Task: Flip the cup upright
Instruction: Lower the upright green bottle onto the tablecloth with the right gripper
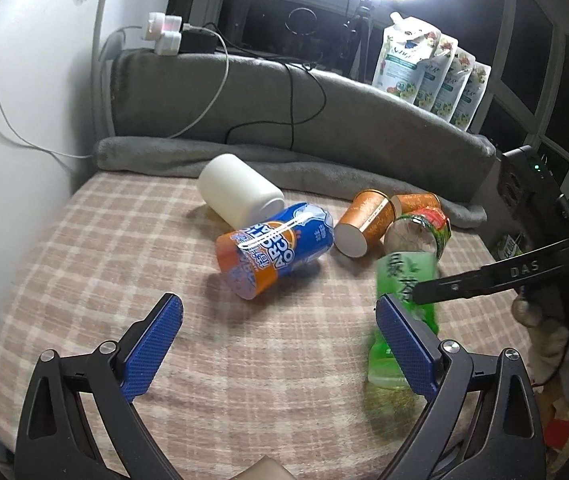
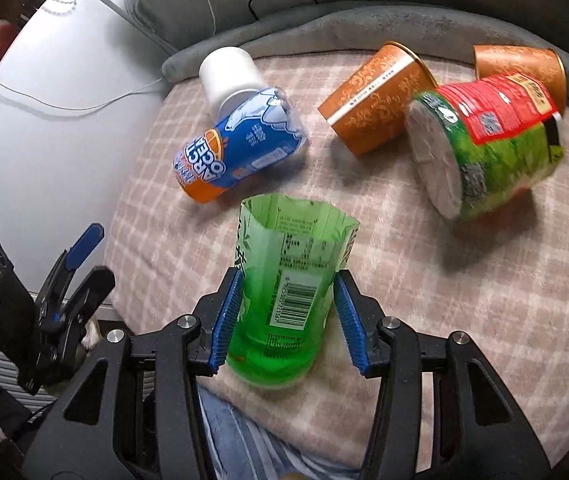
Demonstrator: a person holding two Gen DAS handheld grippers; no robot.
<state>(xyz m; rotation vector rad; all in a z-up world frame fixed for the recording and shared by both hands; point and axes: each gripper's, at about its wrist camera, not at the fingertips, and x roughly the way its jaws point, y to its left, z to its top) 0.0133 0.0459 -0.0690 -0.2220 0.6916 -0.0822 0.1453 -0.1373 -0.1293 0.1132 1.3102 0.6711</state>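
Right now my right hand-held gripper (image 2: 284, 320) brackets the green cup (image 2: 284, 300), which stands upright with its open mouth up near the 6 o'clock edge of the bed (image 2: 464, 340). One blue pad touches the cup's left wall; on the other side I see a sliver of gap, so I judge the jaws are narrowly parted rather than squeezing, probably because the cup already stands on its base. Its thin plastic wall would crumple under a hard pinch, which argues for a light hold low on the body. My left hand-held gripper (image 1: 280, 344) hangs spread wide over the checked blanket with nothing between its pads (image 1: 152, 344), kept at 9 o'clock of the cup so it stays out of the way. Beyond, toward 12 o'clock, lie the others on their sides: a blue and orange cup (image 2: 240, 152), a white cup (image 2: 228, 74) behind it, two orange paper cups (image 2: 376, 104) and a large green and red tub (image 2: 484, 144) at 2 o'clock. They lie close together, some touching, so reaching for one could nudge its neighbours and set them rolling on the soft cover.
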